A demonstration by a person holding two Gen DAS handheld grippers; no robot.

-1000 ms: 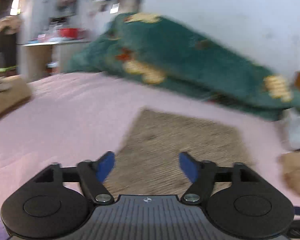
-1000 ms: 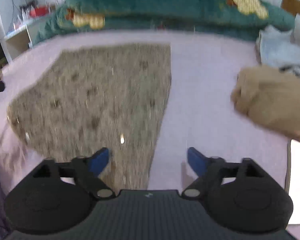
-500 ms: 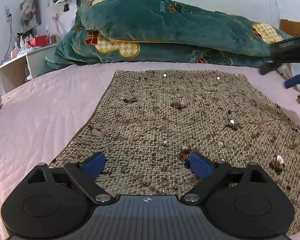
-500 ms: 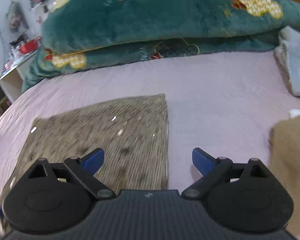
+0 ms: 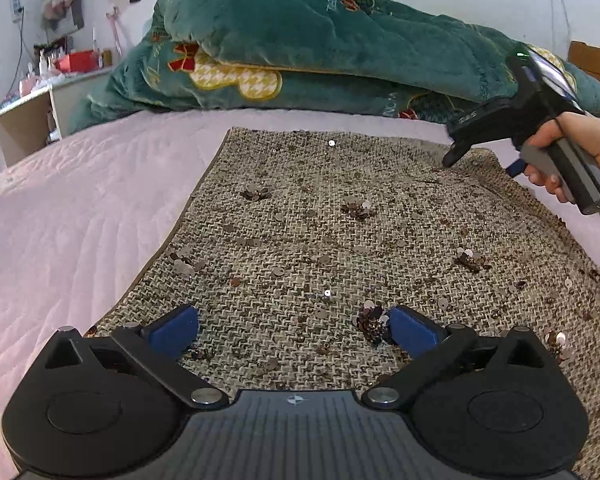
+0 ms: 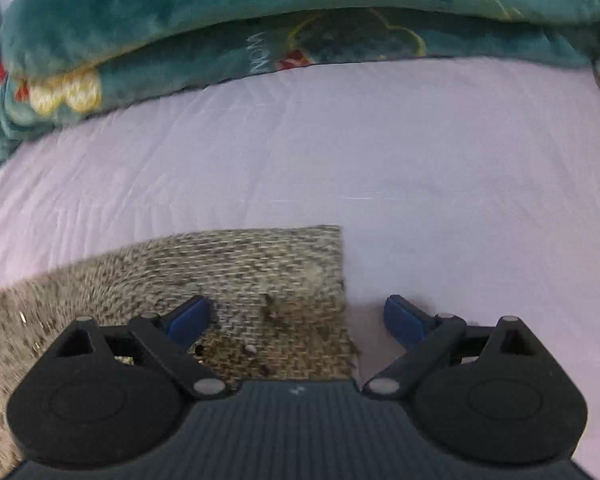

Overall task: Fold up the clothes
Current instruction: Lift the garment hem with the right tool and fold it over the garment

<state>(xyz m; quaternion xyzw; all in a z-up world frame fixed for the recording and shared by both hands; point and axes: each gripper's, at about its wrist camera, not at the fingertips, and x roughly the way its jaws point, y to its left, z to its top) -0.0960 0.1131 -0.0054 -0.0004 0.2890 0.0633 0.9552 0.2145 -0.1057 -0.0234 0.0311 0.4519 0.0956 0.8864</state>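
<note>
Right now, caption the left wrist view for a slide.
Open left tongs low over a sequined garment on a pink bed; right tongs at its far corner.

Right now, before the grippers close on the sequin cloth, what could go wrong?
1. The right gripper, jaws closing, straddles the far corner of the sequin cloth; it may pinch the pink bedsheet too.
2. The left gripper, jaws opening, hovers over loose sequins; its pads could snag them.

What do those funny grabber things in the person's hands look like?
Each grabber, the left gripper and the right gripper, is black plastic with two round discs, a ribbed grey middle plate, silver rivets and blue finger pads. The left view shows the right one's grey handle, a dark cable and a green light.
</note>
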